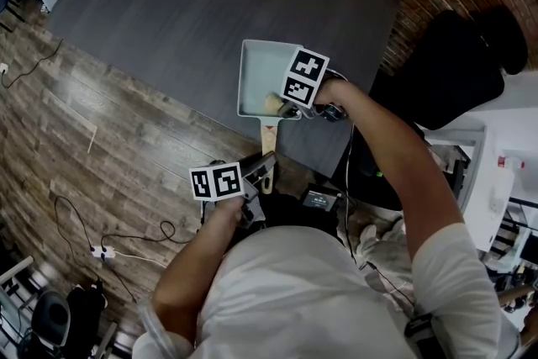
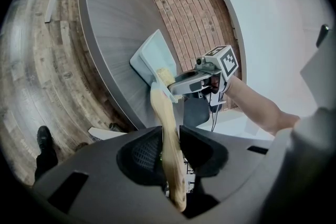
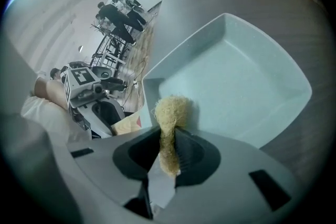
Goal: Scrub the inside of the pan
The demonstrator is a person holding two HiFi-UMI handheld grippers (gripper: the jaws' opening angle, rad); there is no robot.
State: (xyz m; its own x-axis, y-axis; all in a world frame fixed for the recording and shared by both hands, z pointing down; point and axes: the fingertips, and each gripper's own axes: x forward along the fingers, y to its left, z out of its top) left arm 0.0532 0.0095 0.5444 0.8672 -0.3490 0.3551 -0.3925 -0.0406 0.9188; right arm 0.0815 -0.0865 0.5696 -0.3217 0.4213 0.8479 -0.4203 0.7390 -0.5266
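Wooden handle (image 2: 170, 134) sits clamped between left fingers (image 2: 139, 157); right fingers (image 3: 190, 152) pinch fibre scrubber (image 3: 172, 110) inside pan (image 3: 236, 76).

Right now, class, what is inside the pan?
Only the scrubber, pinched in the right gripper, by the near wall; otherwise the pan looks bare. The gripper hides whether the scrubber touches the bottom.

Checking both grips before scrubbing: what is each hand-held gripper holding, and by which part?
The left hand-held gripper holds the pan by its wooden handle, partway along; the right hand-held gripper holds the fibrous scrubber by its lower end.
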